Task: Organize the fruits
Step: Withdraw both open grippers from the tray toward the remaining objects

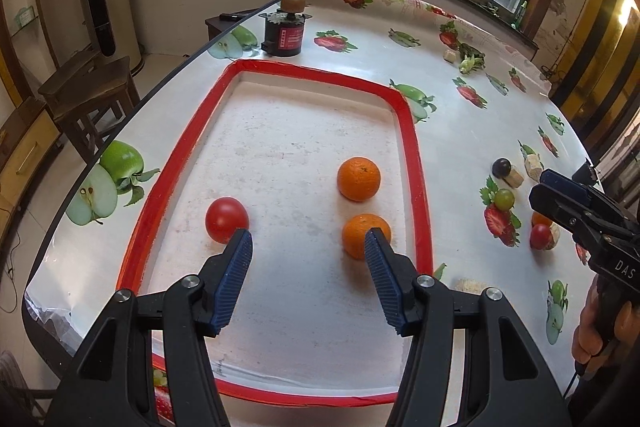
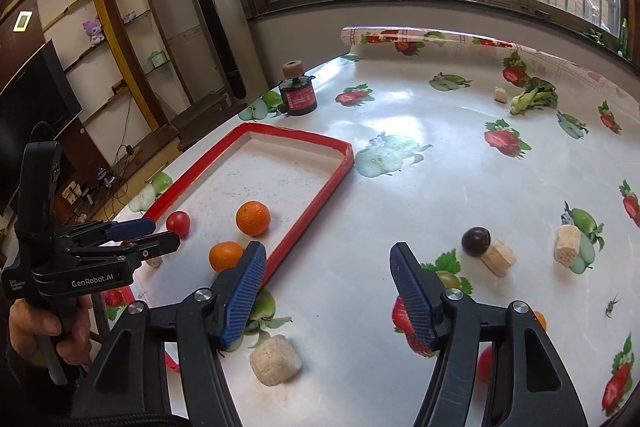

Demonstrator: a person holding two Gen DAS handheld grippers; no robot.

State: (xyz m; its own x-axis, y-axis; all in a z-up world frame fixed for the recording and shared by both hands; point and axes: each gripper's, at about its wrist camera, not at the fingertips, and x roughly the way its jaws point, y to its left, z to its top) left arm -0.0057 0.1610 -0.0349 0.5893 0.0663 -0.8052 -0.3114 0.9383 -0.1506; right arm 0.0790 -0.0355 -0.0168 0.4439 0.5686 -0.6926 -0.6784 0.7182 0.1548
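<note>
The left gripper (image 1: 308,243) is hanging over the near end of the red-rimmed white rectangular tray (image 1: 406,115), its blue ribbed pads standing well apart with nothing between them. Just beyond its fingertips a round red tomato (image 1: 224,217) is lying at the tray's left side and a small orange (image 1: 362,233) at the right, neither touched by the pads. A second, slightly larger orange (image 1: 359,179) is sitting a little farther in, near the tray's right rim.

The right gripper (image 2: 328,263) is hovering over the glossy fruit-printed bench (image 2: 400,187) to the right of the tray, its jaws also spread wide and gripping nothing. Below it a pale, rough cork-like chunk (image 2: 275,359) is lying on the bench. Farther out a dark purple round plum (image 2: 475,241) is resting against a tan cork-like block (image 2: 499,257), with another pale cylinder (image 2: 567,245) to the right. Part of an orange fruit (image 2: 540,319) and a red one (image 2: 485,363) are peeking out behind the right finger.

At the far side a leafy green vegetable (image 2: 534,99) is lying beside a small pale block (image 2: 500,94), and a black cylindrical jar with a red label (image 2: 298,99) is standing past the tray's far corner.
</note>
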